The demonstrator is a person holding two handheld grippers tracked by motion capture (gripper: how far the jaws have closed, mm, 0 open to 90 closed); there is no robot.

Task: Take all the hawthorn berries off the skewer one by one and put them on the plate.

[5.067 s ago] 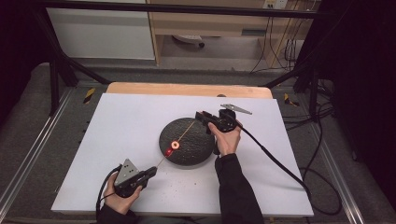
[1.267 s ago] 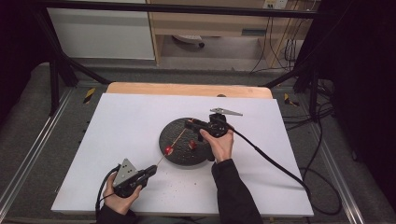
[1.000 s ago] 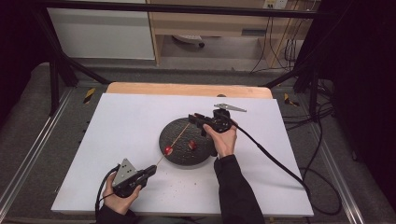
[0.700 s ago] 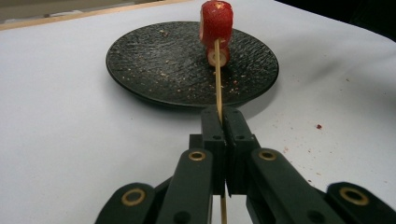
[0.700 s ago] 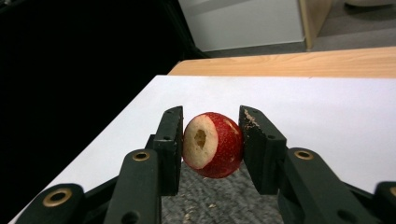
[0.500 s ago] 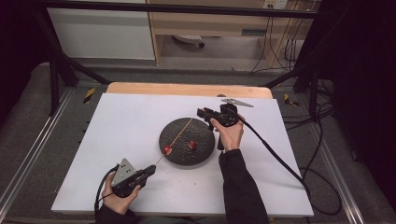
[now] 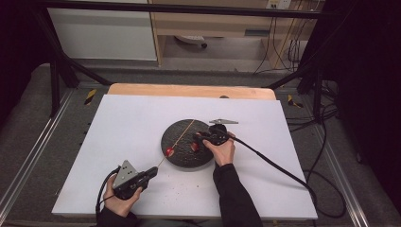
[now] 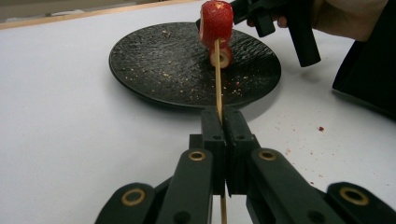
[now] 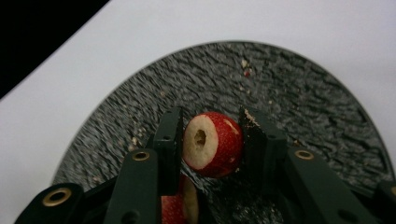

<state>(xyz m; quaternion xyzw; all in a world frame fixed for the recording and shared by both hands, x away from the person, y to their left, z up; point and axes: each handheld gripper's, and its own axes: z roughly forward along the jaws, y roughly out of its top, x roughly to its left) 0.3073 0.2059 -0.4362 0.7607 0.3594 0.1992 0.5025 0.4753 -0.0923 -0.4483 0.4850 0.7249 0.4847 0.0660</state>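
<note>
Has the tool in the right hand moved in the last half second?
Yes. The right tool has come down from the plate's far rim toward its middle, over the black plate.

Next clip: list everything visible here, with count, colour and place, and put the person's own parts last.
plate: one, black, textured, mid-table, scattered with crumbs.
skewer: one, thin light wood, running from the left tongs out over the plate.
fruit on skewer: one, red, threaded on the stick above the plate.
fruit in right tongs: one, red, pale cut face with a cored hole, between the jaws.
fruit piece below: one, red with a pale face, under the right tongs.
table: one, white top, wooden edge at the far side.
left tongs: black, shut on the skewer, near table edge.
right tongs: black, shut on the fruit, over the plate.
hands: two, dark sleeves.
</note>
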